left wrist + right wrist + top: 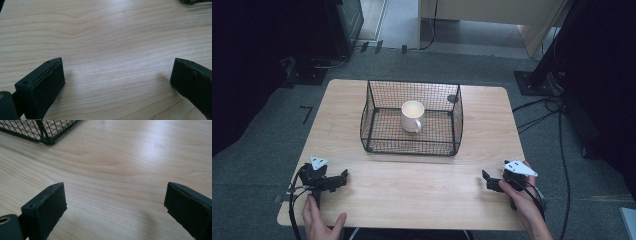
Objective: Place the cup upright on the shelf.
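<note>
Left gripper [343, 176] rests on the tabletop [412, 195] at about 8 o'clock from the table's middle, jaws spread wide with nothing between them, bare wood grain showing in the gap in the left gripper view [117, 75]. Grey three-cornered plate on top, cable looping back toward the near edge. The person's left hand [319, 222] lies flat on the near edge just behind it, at 6 o'clock from the gripper, not gripping it.

Wire basket [412, 145], black mesh, sits at roughly 12 o'clock from the table's middle, toward the far side, well apart from both grippers. White mug [412, 116] stands upright inside it, near the middle of the basket floor, handle turned toward the near right, about 5 o'clock. A small dark round mark shows at the basket's far right corner; cannot tell what it is.

Right gripper [486, 179] rests on the tabletop at about 4 o'clock from the table's middle, jaws spread wide and holding nothing, plain wood between them in the right gripper view [115, 200]. One corner of the basket shows at 11 o'clock in that view. The person's right hand [522, 197] is wrapped around the gripper body, cable trailing off toward 5 o'clock.
</note>
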`<state>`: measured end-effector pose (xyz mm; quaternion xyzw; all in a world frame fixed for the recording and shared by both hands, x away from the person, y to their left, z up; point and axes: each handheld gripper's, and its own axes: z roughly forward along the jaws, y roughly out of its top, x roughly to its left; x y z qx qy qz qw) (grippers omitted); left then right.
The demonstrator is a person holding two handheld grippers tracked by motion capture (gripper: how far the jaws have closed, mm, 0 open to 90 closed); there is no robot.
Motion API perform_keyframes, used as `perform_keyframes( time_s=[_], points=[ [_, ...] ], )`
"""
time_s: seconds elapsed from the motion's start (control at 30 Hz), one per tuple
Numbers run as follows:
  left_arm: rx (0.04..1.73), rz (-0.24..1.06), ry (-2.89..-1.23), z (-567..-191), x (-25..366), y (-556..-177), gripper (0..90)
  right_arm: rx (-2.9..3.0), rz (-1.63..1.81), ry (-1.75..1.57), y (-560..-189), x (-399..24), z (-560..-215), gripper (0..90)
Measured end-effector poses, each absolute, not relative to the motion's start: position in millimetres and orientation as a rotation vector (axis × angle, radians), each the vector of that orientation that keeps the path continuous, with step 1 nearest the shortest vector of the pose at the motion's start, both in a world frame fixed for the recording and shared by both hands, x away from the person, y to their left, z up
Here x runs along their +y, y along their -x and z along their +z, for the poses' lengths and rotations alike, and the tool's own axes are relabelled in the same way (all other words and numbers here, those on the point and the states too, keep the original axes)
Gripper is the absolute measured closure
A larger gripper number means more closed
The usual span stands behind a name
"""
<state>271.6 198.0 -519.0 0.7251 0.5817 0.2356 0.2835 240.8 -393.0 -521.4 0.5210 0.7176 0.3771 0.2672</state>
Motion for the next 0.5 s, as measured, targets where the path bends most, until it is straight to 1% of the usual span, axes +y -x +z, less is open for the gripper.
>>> perform_keyframes(
  time_s=[0.5],
  points=[
    [1.557,0.631,-1.941,-519.0,198.0,-271.5,0.0,2.007,0.846,-1.482,-237.4,-404.1,-525.8,0.7]
  ],
)
